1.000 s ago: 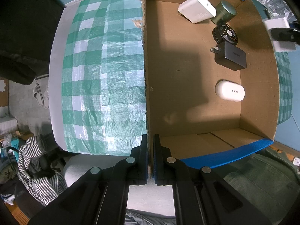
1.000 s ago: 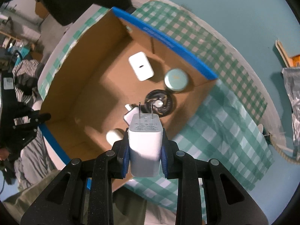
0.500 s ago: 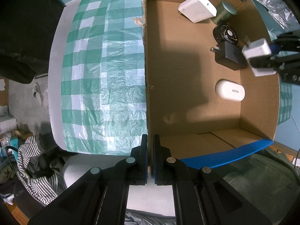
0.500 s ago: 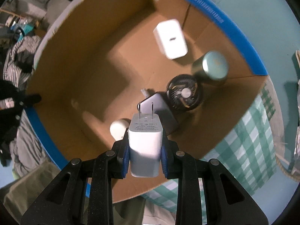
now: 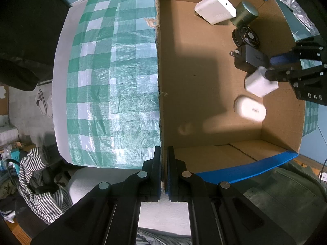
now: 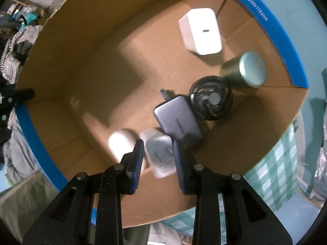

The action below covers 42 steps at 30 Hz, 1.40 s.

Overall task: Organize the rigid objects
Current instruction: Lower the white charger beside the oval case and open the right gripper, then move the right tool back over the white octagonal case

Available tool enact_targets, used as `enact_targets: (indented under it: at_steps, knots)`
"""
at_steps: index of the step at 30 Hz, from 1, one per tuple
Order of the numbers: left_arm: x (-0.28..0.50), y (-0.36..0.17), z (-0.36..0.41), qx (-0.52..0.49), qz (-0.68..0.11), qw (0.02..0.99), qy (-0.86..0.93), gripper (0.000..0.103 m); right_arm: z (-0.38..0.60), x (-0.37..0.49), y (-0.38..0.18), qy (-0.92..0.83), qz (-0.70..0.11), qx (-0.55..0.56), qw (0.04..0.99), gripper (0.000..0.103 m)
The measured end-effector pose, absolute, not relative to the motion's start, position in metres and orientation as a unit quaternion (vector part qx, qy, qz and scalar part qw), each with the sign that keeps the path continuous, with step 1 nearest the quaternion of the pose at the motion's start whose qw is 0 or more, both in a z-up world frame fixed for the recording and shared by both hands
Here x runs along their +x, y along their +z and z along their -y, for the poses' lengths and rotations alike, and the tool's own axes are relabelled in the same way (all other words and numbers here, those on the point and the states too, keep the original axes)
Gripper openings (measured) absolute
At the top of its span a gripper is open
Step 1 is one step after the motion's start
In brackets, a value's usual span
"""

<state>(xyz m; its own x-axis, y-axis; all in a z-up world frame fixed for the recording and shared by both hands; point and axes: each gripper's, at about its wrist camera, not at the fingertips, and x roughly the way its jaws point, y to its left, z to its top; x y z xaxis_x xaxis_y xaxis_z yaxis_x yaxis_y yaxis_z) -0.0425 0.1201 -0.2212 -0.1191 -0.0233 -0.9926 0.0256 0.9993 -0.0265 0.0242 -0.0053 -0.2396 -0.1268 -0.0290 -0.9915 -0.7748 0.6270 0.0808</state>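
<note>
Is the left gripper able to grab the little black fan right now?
Probably not. The left gripper is shut on the box wall at the near corner, and the fan sits across the box by the far side. It would have to let go first and move over.

I count one cardboard box [image 6: 98, 47]. Inside it I see two white chargers [image 6: 201, 31] [image 6: 160, 153], one grey charger [image 6: 178, 120], one black fan [image 6: 211, 100], one green canister [image 6: 245, 71] and one white oval case [image 6: 122, 140].
</note>
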Motion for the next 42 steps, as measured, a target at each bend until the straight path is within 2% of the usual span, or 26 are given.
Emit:
enact_targets:
  at_steps: [8,23,34,42]
  knots:
    - [-0.043,-0.221,-0.121,0.001,-0.747,0.665,-0.019,0.004,0.010,0.030,-0.215,0.310,-0.669,-0.269,0.620,0.054]
    - [-0.044,-0.219,-0.122,0.002,-0.747,0.664,-0.021,0.004,0.067,0.061,-0.167,0.270,-0.669,-0.187,0.666,0.063]
    - [-0.045,-0.218,-0.121,0.005,-0.747,0.665,-0.024,0.004,0.134,0.073,-0.164,0.207,-0.689,-0.124,0.683,0.065]
    - [-0.045,-0.218,-0.121,0.005,-0.747,0.665,-0.024,0.004,0.192,0.077,-0.182,0.148,-0.713,-0.081,0.680,0.069]
